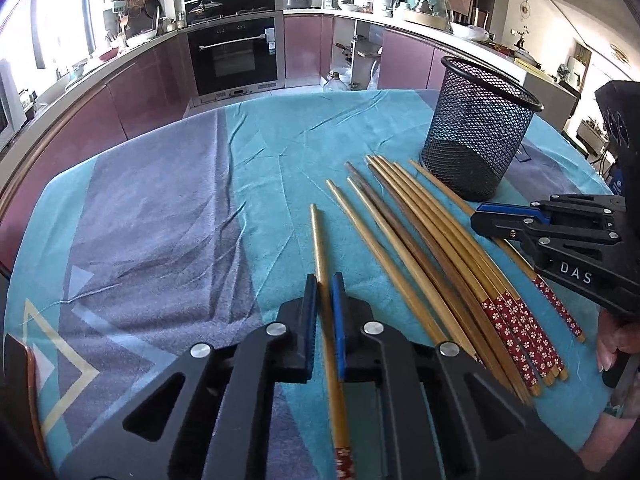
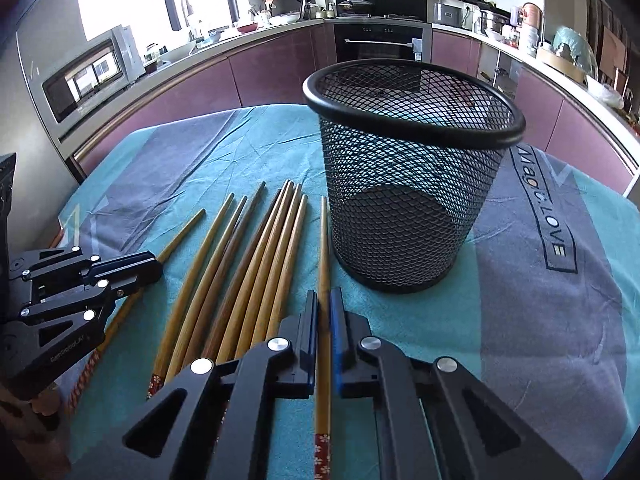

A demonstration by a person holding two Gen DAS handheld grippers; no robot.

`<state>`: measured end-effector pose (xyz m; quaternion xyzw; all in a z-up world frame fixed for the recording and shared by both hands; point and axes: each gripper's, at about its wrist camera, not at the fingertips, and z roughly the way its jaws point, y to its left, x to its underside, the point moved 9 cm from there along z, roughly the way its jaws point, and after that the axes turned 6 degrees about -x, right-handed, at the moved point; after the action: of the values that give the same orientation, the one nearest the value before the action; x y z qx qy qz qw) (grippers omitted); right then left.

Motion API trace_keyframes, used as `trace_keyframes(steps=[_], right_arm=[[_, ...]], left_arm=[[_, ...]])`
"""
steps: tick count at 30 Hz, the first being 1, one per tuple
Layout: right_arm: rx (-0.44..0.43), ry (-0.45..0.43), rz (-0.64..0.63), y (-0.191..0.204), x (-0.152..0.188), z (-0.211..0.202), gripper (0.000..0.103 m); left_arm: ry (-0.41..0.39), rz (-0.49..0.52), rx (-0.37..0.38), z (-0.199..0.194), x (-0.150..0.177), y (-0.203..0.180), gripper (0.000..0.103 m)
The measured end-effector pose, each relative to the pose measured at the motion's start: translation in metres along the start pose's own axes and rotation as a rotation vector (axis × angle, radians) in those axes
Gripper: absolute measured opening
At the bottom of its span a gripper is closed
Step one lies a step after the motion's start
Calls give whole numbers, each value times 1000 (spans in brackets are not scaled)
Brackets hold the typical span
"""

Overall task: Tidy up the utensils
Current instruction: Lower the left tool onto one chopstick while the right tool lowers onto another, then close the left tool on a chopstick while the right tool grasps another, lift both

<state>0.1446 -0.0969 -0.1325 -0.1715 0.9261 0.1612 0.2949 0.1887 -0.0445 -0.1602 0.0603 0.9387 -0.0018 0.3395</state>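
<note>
Several bamboo chopsticks with red flowered handles lie side by side on the cloth; they also show in the right wrist view. My left gripper is shut on the leftmost chopstick, which lies on the cloth. My right gripper is shut on the rightmost chopstick, beside the black mesh cup. The cup stands upright and empty behind the chopsticks. Each gripper shows in the other's view: the right gripper and the left gripper.
A teal and grey cloth covers the table. Kitchen cabinets, an oven and cluttered counters lie beyond the table's far edge. A microwave is at the left of the right wrist view.
</note>
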Motion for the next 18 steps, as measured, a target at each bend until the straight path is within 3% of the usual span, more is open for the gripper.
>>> trace_keyframes(steps=[6, 11, 18], right_arm=[[-43, -26, 12, 3, 0, -12, 5], [-100, -83, -2, 10, -8, -37, 5], [-161, -198, -13, 16, -26, -81, 5]], left_arm=[[-7, -10, -4, -5, 1, 4, 7], [-16, -28, 67, -18, 0, 4, 7], [-88, -48, 202, -59, -21, 0, 7]])
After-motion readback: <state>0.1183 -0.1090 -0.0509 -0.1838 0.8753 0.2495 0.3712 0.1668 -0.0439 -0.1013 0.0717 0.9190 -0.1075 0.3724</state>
